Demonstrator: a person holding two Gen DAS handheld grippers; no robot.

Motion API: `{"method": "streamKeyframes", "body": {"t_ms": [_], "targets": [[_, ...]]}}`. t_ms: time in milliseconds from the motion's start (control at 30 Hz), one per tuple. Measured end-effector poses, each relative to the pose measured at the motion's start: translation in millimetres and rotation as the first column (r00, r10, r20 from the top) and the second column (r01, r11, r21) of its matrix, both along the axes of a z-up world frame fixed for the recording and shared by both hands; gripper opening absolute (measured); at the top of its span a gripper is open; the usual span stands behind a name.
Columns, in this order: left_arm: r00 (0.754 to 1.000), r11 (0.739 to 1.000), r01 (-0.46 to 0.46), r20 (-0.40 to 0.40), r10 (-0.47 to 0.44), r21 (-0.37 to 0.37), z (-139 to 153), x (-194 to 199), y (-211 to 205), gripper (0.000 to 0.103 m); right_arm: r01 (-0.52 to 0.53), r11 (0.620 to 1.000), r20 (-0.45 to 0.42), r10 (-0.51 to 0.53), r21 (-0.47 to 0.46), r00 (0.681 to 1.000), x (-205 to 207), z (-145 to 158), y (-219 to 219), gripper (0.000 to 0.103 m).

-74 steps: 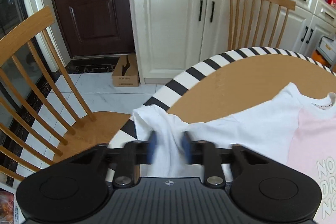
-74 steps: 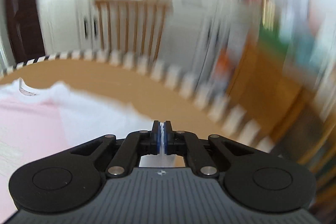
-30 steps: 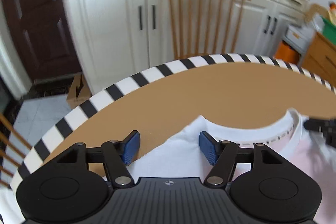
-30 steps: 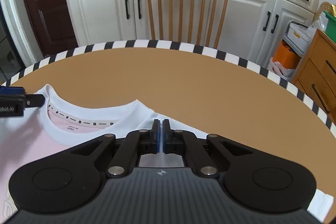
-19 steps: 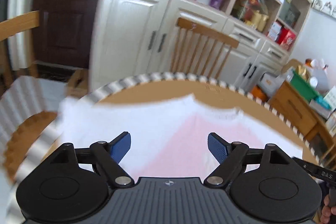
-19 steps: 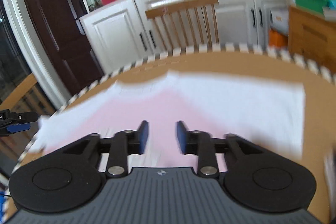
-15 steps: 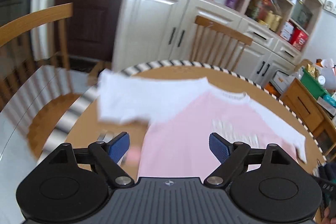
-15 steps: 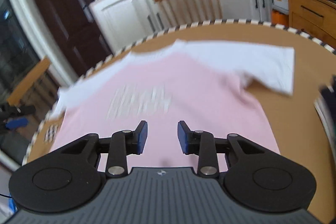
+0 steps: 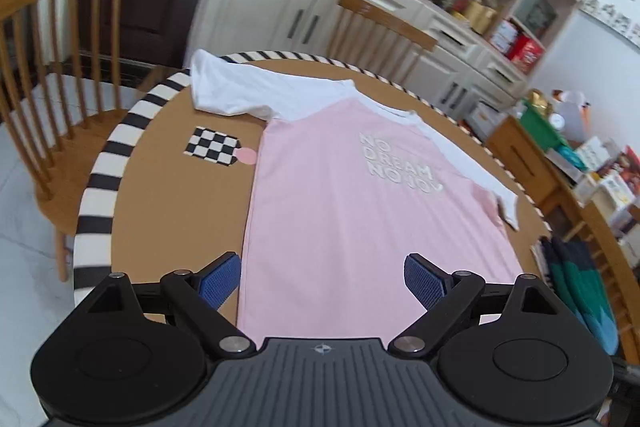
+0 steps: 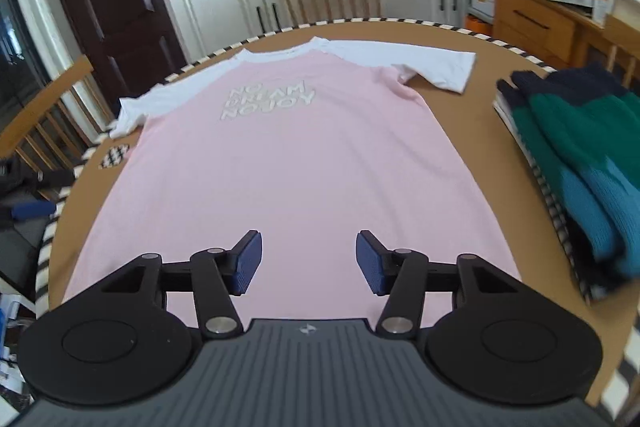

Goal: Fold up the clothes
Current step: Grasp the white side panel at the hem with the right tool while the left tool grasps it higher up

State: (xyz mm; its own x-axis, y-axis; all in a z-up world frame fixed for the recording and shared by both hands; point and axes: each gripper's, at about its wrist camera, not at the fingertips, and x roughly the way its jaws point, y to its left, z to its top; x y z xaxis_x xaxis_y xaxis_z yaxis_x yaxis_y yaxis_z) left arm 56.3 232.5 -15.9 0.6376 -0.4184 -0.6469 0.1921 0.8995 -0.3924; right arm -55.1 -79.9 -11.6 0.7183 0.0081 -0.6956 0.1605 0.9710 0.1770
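One pink short-sleeved T-shirt with white sleeves and white lettering [image 9: 360, 211] is found spread flat, front up, on the round brown table with a black-and-white striped rim [image 9: 176, 211]. Its collar is turned toward the far edge and its hem lies at the near edge, beneath both claws. The sleeve seen at the left of the left wrist view reaches the striped rim; the opposite sleeve is creased at its tip.

The left claw [image 9: 322, 281] is held above the hem, its blue-padded jaws spread wide and opening further; only the flat fabric below is seen between them, and nothing is gripped. The right claw [image 10: 308, 263] is likewise held over the hem, its jaws parted and opening, with nothing clasped.

A folded stack of green, teal and dark blue clothing [image 10: 580, 151] is noted beside the shirt, apart from it. A black-and-white checkered patch [image 9: 212, 151] is seen on the table just beside the shirt's side seam.
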Motion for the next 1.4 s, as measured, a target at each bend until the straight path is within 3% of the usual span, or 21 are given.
{"method": "streamKeyframes", "body": {"t_ms": [100,200,367,467,567,700,900,1067,1167,1267,1333,1400], "targets": [[0.994,0.994,0.106,0.038,-0.106,-0.014,2.3,15.3,31.4,0.091,0.104,0.994,0.010,-0.104,-0.015,0.995,-14.3,2.5,44.5,0.054],[0.983,0.985,0.173,0.059,-0.174,0.030,15.7,26.5,79.3,0.091,0.168,0.986,0.026,-0.167,-0.017,0.986,-10.5,8.9,101.4,0.054],[0.976,0.973,0.190,0.082,-0.202,0.133,32.7,44.3,158.4,0.096,0.161,0.985,0.061,-0.165,0.066,0.984,22.7,24.4,188.1,0.057],[0.976,0.971,0.193,0.072,-0.204,0.142,31.4,68.6,184.6,0.096,0.145,0.980,0.090,-0.158,0.136,0.983,45.0,29.2,218.5,0.062],[0.974,0.970,0.200,0.084,-0.212,0.137,25.7,105.5,189.2,0.096,0.127,0.972,0.125,-0.154,0.200,0.980,69.5,30.1,231.3,0.058],[0.975,0.971,0.209,0.059,-0.216,0.113,17.4,167.6,177.6,0.093,0.113,0.938,0.149,-0.170,0.328,0.974,110.4,23.0,232.9,0.045],[0.960,0.948,0.278,0.001,-0.282,0.154,15.1,248.7,155.9,0.090,0.171,0.839,0.060,-0.235,0.517,0.970,179.9,1.9,236.5,0.045],[0.938,0.920,0.345,-0.028,-0.346,0.186,-2.7,301.6,137.6,0.085,0.254,0.812,-0.006,-0.295,0.526,0.955,209.3,-9.3,238.6,0.045],[0.911,0.898,0.412,-0.050,-0.409,0.157,-15.3,333.8,126.5,0.077,0.312,0.784,-0.031,-0.351,0.537,0.936,218.8,-17.5,239.9,0.042],[0.867,0.856,0.497,-0.055,-0.495,0.140,-24.8,368.7,113.2,0.067,0.361,0.775,-0.045,-0.396,0.519,0.917,231.4,-22.8,247.6,0.039],[0.819,0.808,0.572,-0.050,-0.571,0.139,-28.9,393.8,102.7,0.063,0.396,0.764,-0.049,-0.434,0.510,0.900,240.5,-22.9,254.2,0.039],[0.757,0.745,0.650,-0.046,-0.652,0.150,-32.1,418.5,91.4,0.060,0.444,0.743,-0.050,-0.487,0.501,0.872,252.1,-23.0,263.3,0.039]]}}
